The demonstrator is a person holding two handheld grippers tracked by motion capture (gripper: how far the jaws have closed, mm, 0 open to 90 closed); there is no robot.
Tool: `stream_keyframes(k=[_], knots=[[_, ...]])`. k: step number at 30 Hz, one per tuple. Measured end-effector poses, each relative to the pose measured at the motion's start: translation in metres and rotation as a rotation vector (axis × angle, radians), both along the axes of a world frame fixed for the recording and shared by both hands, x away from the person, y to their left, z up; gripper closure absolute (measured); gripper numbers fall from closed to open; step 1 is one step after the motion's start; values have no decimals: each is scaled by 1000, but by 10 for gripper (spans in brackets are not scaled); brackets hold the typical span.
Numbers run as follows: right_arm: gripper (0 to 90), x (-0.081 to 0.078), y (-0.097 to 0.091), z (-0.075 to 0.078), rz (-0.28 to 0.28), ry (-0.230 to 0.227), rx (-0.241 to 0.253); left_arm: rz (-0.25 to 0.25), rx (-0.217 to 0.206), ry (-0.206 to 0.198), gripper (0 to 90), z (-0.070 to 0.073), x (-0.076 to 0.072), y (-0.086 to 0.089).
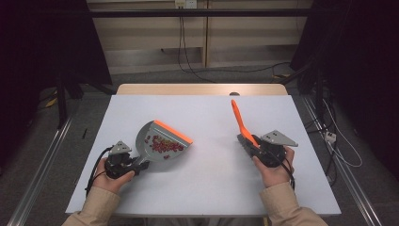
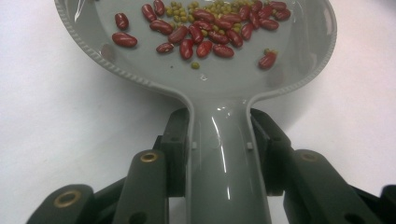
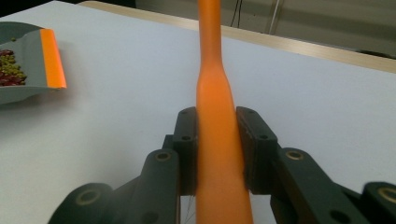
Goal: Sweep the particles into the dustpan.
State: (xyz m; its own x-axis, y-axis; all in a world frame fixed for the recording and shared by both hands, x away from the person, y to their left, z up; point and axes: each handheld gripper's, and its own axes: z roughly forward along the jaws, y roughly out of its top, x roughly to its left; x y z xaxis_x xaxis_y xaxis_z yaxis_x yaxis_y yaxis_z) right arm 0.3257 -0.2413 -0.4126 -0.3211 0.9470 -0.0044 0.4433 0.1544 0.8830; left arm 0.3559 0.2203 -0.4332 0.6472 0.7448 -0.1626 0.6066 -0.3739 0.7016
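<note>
Fingers around dustpan handle, mid-table.

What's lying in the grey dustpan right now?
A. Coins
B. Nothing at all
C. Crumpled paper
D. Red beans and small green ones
D: the dustpan, held by its handle in the left gripper, carries a scatter of red beans mixed with small green beans; the high view shows the same pile near its orange lip.

White-topped table, grey floor, pale wooden panels behind, black cables, dark surroundings
</note>
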Motion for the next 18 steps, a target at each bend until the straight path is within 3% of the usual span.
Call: stream_keyframes(k=[18], knots=[[714, 10, -32, -6, -86, 0, -59, 152, 24, 4, 630, -6, 10, 13]])
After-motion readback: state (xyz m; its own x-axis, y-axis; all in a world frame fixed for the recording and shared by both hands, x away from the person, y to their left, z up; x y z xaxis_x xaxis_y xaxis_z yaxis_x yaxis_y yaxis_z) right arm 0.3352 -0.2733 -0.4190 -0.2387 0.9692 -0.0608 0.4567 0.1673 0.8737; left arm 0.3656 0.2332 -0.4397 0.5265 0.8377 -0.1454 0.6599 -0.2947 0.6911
